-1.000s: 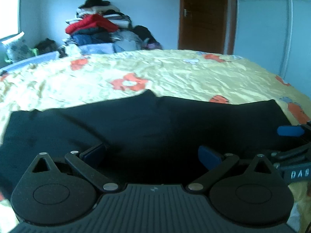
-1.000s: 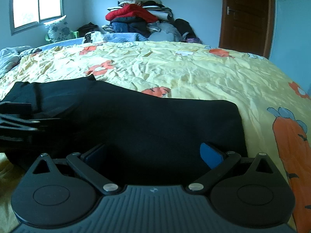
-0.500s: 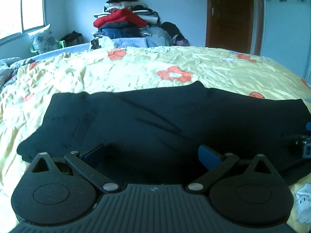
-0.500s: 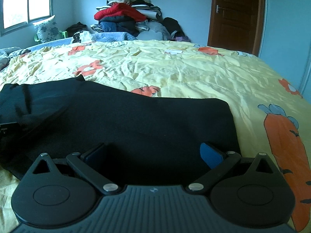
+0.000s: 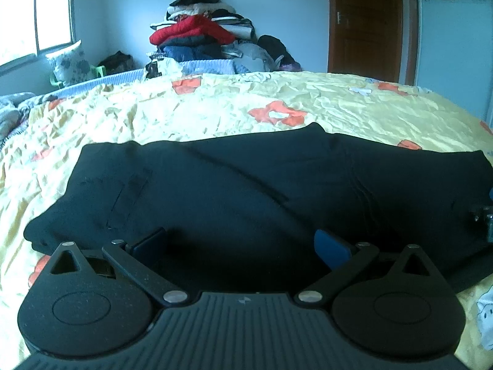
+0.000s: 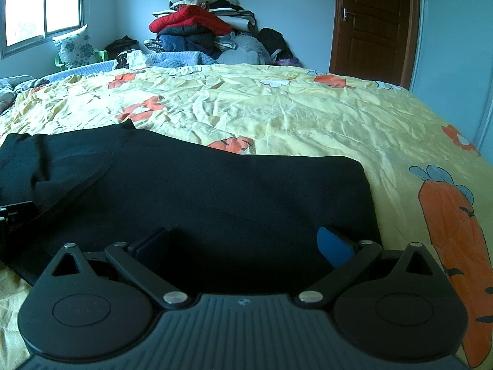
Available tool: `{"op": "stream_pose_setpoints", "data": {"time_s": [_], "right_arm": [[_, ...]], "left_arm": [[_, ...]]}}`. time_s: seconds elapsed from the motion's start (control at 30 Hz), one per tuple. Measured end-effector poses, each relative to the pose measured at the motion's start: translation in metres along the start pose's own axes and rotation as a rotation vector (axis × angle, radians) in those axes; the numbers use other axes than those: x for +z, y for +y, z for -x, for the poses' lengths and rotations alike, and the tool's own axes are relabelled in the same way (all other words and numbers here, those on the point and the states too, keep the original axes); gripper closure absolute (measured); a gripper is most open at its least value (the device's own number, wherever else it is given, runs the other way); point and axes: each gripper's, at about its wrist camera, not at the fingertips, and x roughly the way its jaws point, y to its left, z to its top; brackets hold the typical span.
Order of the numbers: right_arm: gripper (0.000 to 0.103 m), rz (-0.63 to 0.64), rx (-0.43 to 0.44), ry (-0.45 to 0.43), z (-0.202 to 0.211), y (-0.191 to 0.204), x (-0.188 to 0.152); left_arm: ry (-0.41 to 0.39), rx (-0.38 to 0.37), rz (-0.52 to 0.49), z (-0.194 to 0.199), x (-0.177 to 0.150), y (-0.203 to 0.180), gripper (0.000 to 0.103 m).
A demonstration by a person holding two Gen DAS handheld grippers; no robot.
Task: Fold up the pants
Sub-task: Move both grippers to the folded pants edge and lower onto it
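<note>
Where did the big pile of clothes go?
The pile of clothes sits past the far edge of the bed, against the back wall, left of the brown door in both views.

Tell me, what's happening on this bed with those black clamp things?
A person is folding black pants on a yellow flowered bedspread, using hand-held tongs. The left tongs and right tongs both stand open over the near edge, gripping nothing. The pants lie flat, apparently folded lengthwise.
</note>
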Motion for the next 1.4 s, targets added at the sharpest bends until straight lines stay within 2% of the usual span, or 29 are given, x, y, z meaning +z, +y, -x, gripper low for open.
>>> {"op": "stream_pose_setpoints", "data": {"time_s": [0.73, 0.83, 0.9, 0.97, 1.07, 1.13, 1.2, 1.3, 1.4], "right_arm": [[0.0, 0.003, -0.006, 0.003, 0.001, 0.003, 0.001], [0.0, -0.013, -0.015, 0.018, 0.006, 0.01, 0.005], [0.0, 0.002, 0.028, -0.016, 0.014, 0.02, 0.006], [0.0, 0.062, 0.064, -0.07, 0.025, 0.04, 0.01], [0.0, 0.24, 0.089, -0.15, 0.041, 0.081, 0.017], [0.0, 0.389, 0.118, -0.208, 0.051, 0.116, 0.018], [0.0, 0.521, 0.151, -0.229, 0.055, 0.149, 0.018], [0.0, 0.669, 0.209, -0.239, 0.053, 0.195, 0.016], [0.0, 0.76, 0.263, -0.218, 0.046, 0.233, 0.014]], "left_arm": [[0.003, -0.026, 0.03, 0.002, 0.0, 0.005, 0.0], [-0.027, 0.03, 0.018, 0.013, 0.001, 0.009, 0.001], [-0.063, 0.073, 0.026, 0.024, 0.0, 0.017, 0.001], [-0.084, 0.099, 0.04, 0.032, 0.002, 0.028, 0.0], [-0.068, 0.155, 0.079, 0.038, 0.004, 0.053, 0.0], [-0.046, 0.186, 0.143, 0.042, 0.004, 0.074, 0.001], [-0.029, 0.203, 0.226, 0.047, 0.003, 0.097, 0.001], [0.005, 0.181, 0.36, 0.054, 0.003, 0.132, 0.001], [0.054, 0.108, 0.523, 0.057, 0.002, 0.168, 0.002]]}}
